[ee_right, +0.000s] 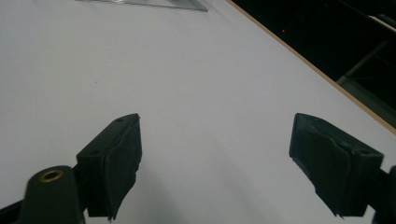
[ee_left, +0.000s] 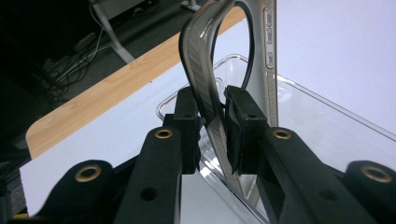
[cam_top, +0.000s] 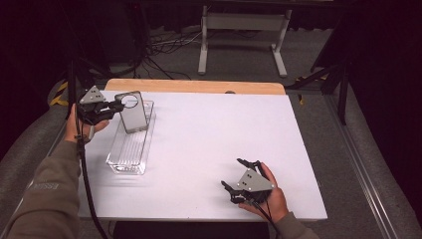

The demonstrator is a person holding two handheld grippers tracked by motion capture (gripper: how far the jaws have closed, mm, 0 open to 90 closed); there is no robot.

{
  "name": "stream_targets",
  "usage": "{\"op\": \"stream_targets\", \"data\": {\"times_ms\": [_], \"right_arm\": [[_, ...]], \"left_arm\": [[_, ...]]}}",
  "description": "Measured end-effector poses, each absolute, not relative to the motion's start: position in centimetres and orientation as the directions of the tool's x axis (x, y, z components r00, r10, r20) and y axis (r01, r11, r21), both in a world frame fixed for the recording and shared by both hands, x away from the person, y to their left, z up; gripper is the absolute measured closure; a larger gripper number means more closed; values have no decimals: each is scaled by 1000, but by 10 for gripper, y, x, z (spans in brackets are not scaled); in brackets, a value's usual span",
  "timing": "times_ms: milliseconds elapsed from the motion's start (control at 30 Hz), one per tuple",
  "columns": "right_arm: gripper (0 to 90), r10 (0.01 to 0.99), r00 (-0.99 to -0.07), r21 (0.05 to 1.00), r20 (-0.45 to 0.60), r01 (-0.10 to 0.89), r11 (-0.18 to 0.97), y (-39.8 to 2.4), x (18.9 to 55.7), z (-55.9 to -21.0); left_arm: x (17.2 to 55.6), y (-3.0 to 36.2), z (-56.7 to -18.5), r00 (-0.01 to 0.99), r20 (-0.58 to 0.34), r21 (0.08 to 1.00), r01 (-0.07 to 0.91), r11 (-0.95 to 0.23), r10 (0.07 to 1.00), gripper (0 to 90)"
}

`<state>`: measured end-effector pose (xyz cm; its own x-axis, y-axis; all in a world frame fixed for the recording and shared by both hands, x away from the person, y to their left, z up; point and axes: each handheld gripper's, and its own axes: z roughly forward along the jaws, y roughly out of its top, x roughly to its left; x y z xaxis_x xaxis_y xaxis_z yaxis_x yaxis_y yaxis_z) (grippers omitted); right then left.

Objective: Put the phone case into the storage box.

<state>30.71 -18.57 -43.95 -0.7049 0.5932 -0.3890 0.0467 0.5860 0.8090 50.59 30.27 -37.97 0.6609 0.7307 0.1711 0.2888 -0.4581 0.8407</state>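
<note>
The phone case (cam_top: 133, 112) hangs from my left claw (cam_top: 118, 105), which has it by the ring-shaped loop (ee_left: 205, 88) at its upper end; in the left gripper view the two pads sit tight on either side of that curved band, so the claw is narrow and holding the case by the loop. From the claw the case runs down and away, its long axis steeply tilted rather than flat, with the lower end inside the clear tray (cam_top: 130, 155) directly below. I cannot tell whether that lower end touches the tray's floor or hovers just above it. The tray's own long axis runs toward me along the left side of the white surface (cam_top: 209, 149), so, as I judge it, laying the case down means tipping its long axis into line with the tray's length. My right claw (cam_top: 241, 175) sits well apart, low at the near right of the surface, jaws spread wide with nothing between them. The left claw is plainly the nearer one and the one doing the work.
</note>
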Motion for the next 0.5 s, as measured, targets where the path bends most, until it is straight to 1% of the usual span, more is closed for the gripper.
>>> {"op": "stream_targets", "data": {"times_ms": [167,200,233,333,400,500], "right_arm": [[181,593,-707,810,-386,48,585,-186,307,-440],[181,593,-707,810,-386,47,584,-186,308,-440],[181,593,-707,810,-386,47,584,-186,308,-440],[180,591,-709,809,-386,48,586,-187,308,-440],[180,591,-711,811,-381,50,583,-187,308,-440],[180,593,-710,812,-379,52,581,-188,308,-440]], "left_arm": [[511,292,-383,645,176,867,256,-427,744,770],[514,288,-383,635,198,867,241,-435,747,777],[514,288,-383,635,198,867,241,-435,747,796],[521,281,-387,611,192,880,239,-410,768,815],[525,283,-391,605,162,892,249,-379,779,823],[527,284,-393,587,152,895,260,-363,795,829]]}}
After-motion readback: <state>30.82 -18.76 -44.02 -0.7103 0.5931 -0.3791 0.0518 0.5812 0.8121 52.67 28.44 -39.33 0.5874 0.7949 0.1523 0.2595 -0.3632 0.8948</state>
